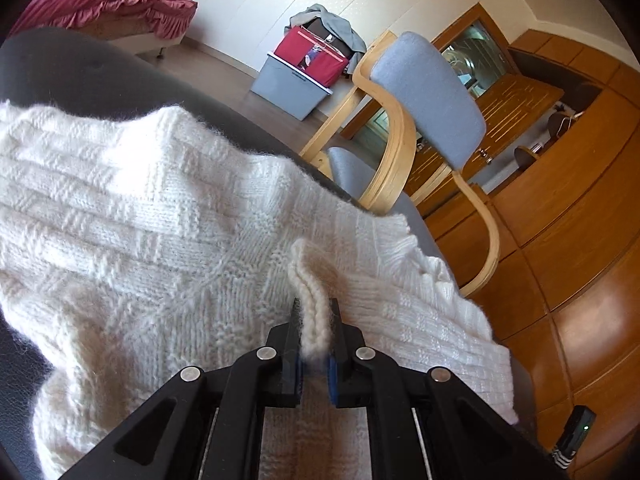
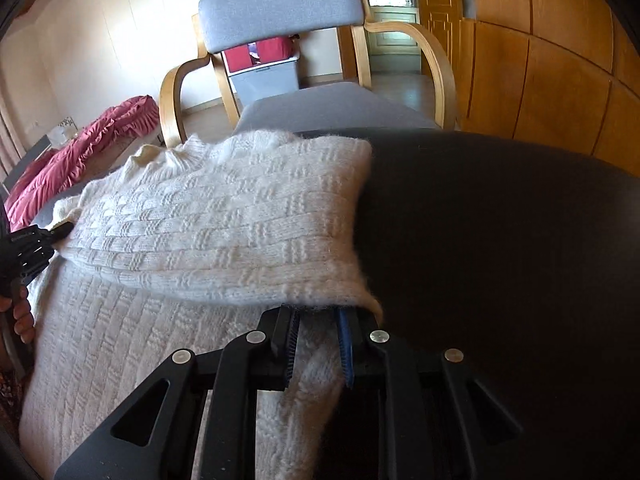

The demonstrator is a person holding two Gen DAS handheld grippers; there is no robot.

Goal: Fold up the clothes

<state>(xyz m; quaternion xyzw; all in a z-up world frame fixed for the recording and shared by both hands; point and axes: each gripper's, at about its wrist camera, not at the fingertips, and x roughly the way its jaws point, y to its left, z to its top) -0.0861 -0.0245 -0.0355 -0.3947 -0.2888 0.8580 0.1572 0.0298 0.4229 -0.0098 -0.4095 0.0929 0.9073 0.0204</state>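
Your left claw [image 1: 316, 344] is clenched on a raised ridge of the white knit sweater [image 1: 140, 216]; the pinched fold stands up between its two black fingers [image 1: 286, 344], with blue pads just showing at the inner faces. In the left wrist view the sweater spreads from 9 o'clock across to 4 o'clock over a dark padded surface [image 1: 100, 76], which curves away toward 11 o'clock. Beyond it, at 1 o'clock, stands a wooden-armed chair [image 1: 424, 92] with grey cushions, and at 12 o'clock a grey bin [image 1: 288, 88] holding a red case. A red bedspread [image 1: 108, 4] shows at 10 o'clock, and orange wood panelling [image 1: 568, 240] fills the side toward 3 o'clock.

Your right claw [image 2: 318, 334] grips the sweater's lower edge at 6 o'clock in its own view: knit cloth passes between the two fingers, and a fuzzy hem lies just above the tips. From there a folded-over layer of the sweater [image 2: 224, 220] runs toward 9 o'clock, lying on top of a flatter layer beneath. At the 9 o'clock edge you can see the left claw [image 2: 60, 230] touching the sweater's far end, with part of a hand [image 2: 20, 316] below it. The dark padded surface [image 2: 500, 240] is bare from 3 to 5 o'clock. The grey-cushioned chair [image 2: 280, 8] sits at 12 o'clock.
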